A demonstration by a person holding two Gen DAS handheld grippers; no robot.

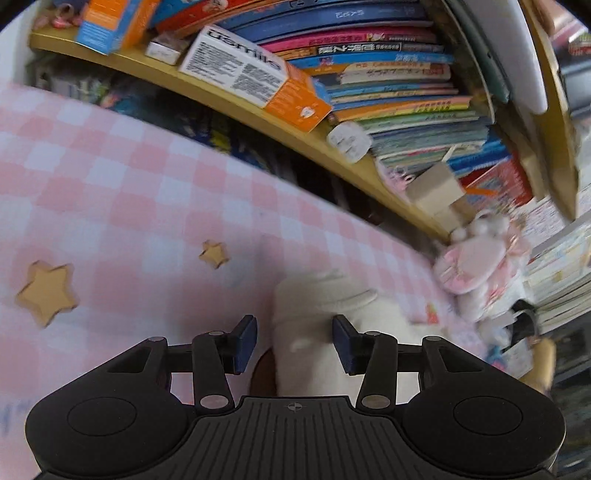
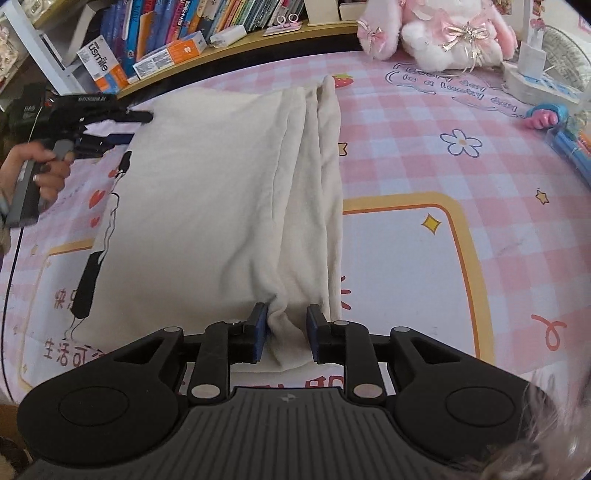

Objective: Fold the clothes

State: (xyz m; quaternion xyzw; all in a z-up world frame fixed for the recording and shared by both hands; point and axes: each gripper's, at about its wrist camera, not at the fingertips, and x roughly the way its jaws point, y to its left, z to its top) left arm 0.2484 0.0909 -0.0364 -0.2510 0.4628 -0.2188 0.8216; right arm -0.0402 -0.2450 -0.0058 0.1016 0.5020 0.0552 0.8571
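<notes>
A cream garment (image 2: 229, 199) lies partly folded on the pink checked tablecloth (image 2: 406, 155), with bunched pleats along its right side. My right gripper (image 2: 284, 334) is at the garment's near edge, its jaws partly open, with a fold of the cloth between the blue pads (image 2: 260, 332). My left gripper (image 1: 294, 343) is open over the garment's far corner (image 1: 332, 306), with cloth between its fingers but not pinched. It shows in the right wrist view (image 2: 122, 127) at the garment's far left corner, held by a hand.
A curved shelf (image 2: 236, 48) of books and boxes runs along the table's far edge. A pink and white plush rabbit (image 2: 439, 33) sits at the back right. Toys and a blue item (image 2: 569, 144) lie at the right. A black cord (image 2: 88, 273) lies beside the garment's left edge.
</notes>
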